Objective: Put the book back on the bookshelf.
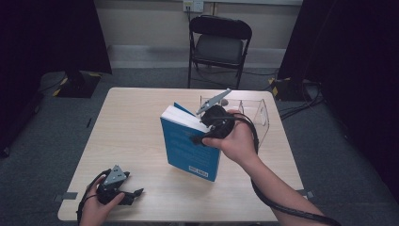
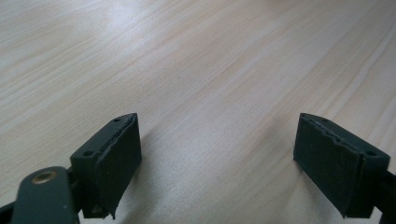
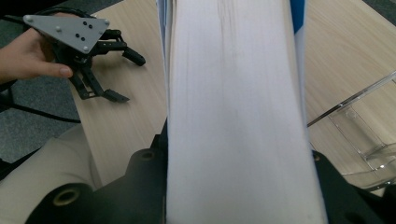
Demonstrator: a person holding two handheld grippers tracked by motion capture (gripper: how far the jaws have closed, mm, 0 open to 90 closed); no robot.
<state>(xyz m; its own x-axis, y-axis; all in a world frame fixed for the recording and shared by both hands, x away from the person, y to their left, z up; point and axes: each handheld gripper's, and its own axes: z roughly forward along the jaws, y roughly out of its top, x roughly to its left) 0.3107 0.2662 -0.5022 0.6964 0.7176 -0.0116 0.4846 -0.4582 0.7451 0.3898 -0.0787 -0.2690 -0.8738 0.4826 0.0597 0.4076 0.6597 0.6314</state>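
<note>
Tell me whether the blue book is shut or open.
Shut. The blue book stands tilted on the table; the right tongs clamp its closed page block.

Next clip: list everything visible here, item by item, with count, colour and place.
book: 1, blue cover, white pages, tilted at table centre, clamped by the right gripper
stand: 1, clear plastic, far right of table, behind the book
table: 1, light wood, centre of room
chair: 1, black folding, beyond the table
curtains: 2, black, left and right sides of room
left gripper: 1, black, near left table corner, jaws open, nothing between them
right gripper: 1, black, at table centre, jaws shut on the book
hands: 2, one holding each gripper
</note>
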